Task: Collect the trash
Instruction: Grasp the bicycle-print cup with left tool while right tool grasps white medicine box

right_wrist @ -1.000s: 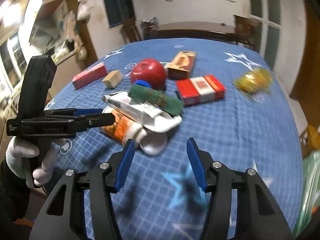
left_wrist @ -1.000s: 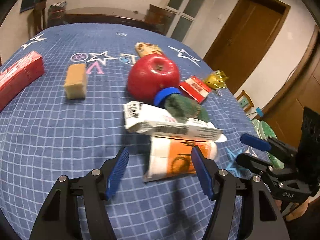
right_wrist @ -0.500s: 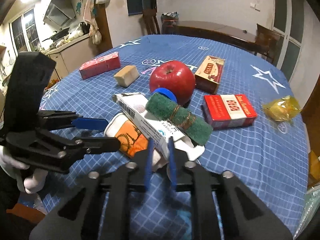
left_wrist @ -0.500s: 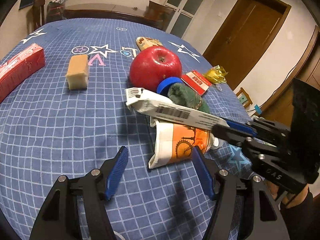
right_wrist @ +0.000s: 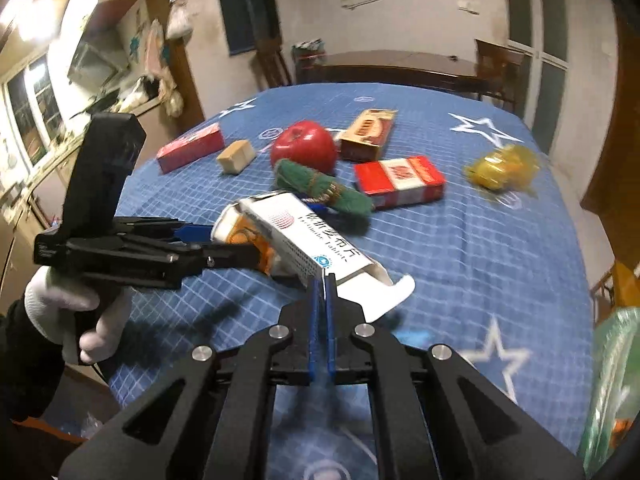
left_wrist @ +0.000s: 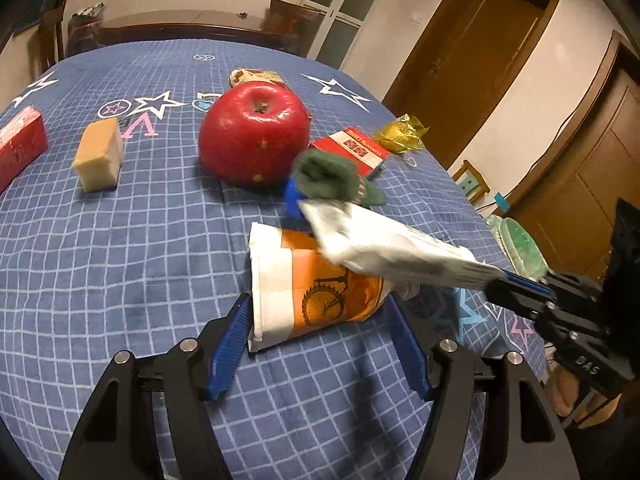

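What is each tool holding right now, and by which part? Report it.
Right tool pinches the white medicine box by its open flap end. Left tool holds nothing; it straddles the orange paper cup.

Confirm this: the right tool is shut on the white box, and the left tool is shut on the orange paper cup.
Only the second part is wrong. The left tool is open, its fingers either side of the orange paper cup; the left wrist view shows this. The right tool is shut on the white box.
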Tool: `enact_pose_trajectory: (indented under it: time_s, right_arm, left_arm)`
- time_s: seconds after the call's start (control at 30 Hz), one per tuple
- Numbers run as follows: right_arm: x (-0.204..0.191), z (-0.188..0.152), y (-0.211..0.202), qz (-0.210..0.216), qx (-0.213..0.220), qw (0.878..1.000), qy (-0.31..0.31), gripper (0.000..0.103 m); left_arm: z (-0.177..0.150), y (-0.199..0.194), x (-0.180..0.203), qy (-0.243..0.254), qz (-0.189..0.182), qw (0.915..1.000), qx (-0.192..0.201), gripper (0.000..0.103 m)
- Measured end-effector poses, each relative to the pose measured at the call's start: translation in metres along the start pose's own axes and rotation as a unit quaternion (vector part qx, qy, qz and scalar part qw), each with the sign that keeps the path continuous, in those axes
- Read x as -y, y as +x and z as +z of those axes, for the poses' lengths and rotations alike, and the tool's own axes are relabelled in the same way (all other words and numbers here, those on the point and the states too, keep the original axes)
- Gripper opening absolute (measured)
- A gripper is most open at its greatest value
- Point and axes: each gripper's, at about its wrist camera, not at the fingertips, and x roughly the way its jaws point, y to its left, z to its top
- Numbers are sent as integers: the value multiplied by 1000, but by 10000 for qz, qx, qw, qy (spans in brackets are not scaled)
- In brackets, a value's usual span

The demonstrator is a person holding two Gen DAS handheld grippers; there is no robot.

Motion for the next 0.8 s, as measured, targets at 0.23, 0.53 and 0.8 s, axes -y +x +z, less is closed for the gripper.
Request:
enact_pose_trajectory:
  time_s: [0.23, 0.53, 0.8]
  right_arm:
    - [8, -38, -7, 9, -385, 9991, 176, 1]
    - [-20, -32, -26, 583, -380, 9955, -639, 52]
    - [-6, -9, 13, 306, -537, 9971, -449, 67]
  left_arm:
    - [6, 17, 24, 406, -110, 9990, -115, 44]
    - [-1, 14, 26, 591, 47, 9982, -62, 41]
    - [16, 6, 9, 446, 165, 9987, 174, 58]
